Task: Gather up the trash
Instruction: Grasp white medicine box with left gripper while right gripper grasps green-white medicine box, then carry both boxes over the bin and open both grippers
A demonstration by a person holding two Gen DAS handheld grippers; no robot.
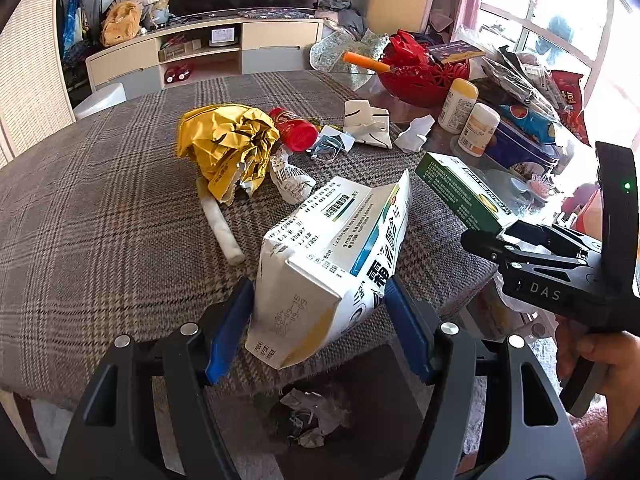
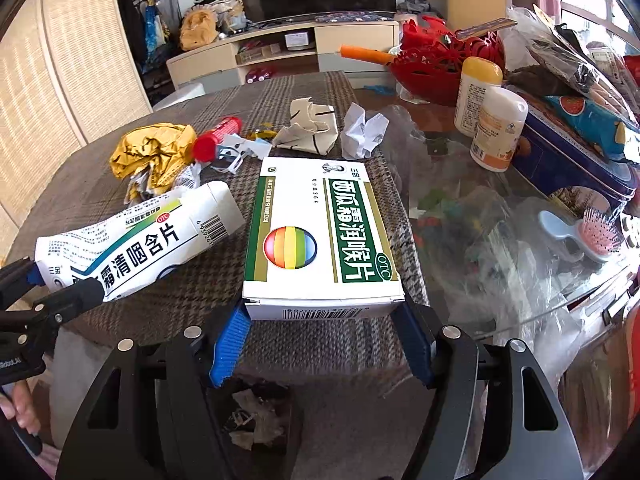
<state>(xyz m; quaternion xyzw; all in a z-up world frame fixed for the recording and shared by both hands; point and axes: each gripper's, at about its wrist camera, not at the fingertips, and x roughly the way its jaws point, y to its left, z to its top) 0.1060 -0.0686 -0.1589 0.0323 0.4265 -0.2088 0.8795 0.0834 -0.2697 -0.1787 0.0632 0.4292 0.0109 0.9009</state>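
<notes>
My left gripper is shut on a crushed white medicine box and holds it over the table's near edge; the box also shows in the right wrist view. My right gripper is shut on a green and white medicine box, also seen in the left wrist view. A dark bin with crumpled paper sits on the floor below both grippers. On the plaid tablecloth lie a crumpled yellow wrapper, a red bottle, a white roll and crumpled papers.
A red basket, two white pill bottles, a blue tin, a pink hairbrush and plastic bags crowd the glass right side. A TV cabinet stands behind.
</notes>
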